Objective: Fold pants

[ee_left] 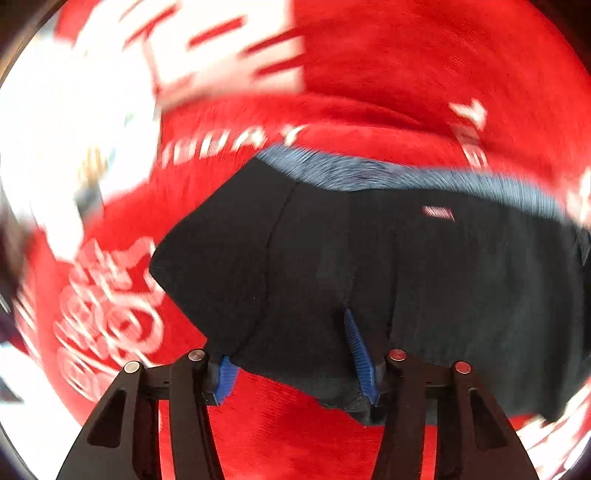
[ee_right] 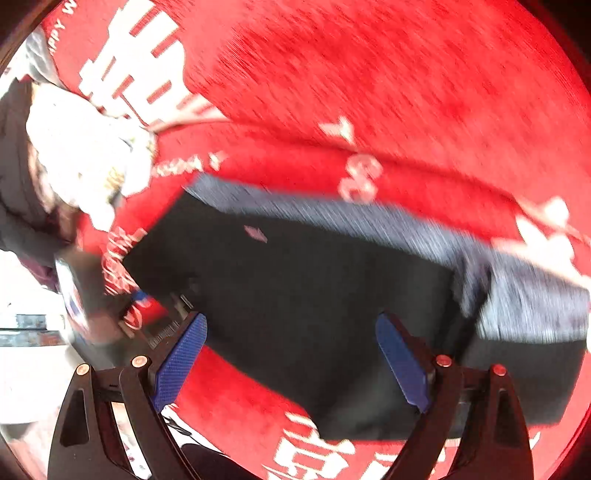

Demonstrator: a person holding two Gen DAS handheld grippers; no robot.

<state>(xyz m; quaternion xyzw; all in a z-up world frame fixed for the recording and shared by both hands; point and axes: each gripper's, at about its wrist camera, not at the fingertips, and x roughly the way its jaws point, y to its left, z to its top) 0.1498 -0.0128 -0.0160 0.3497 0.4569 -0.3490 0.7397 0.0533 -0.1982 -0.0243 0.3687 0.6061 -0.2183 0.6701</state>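
The pants (ee_left: 388,266), black with a grey-blue ribbed waistband (ee_left: 424,177), are laid folded on a red cloth (ee_left: 424,66) and fill the middle of both wrist views. In the left wrist view the waistband runs along the far edge of the black fabric, and a seam is seen curving down the left part. A small pale tag (ee_left: 438,213) is stitched below the waistband; its writing is too blurred to be read.

The left gripper (ee_left: 295,354) is pointed steeply down at the near edge of the pants. Its jaws stand partly apart, with black fabric lying between the blue pads (ee_left: 356,347). The right-side pad is half buried in a fold and the left-side pad is mostly hidden under the hem. Whether the pads press on the fabric cannot be told.

In the right wrist view the right gripper (ee_right: 291,350) is held above the pants, jaws wide apart, nothing gripped; both blue pads (ee_right: 183,354) are shown bare.

The red cloth carries large white block characters (ee_right: 129,74) and smaller white lettering. Only a "Y" (ee_right: 341,131) and a fragment "PPY W" (ee_right: 59,33) near the upper left can be made out; a looping white script (ee_left: 110,310) is smeared by motion. A white bundle (ee_right: 85,155) is seen beyond the cloth at the left.
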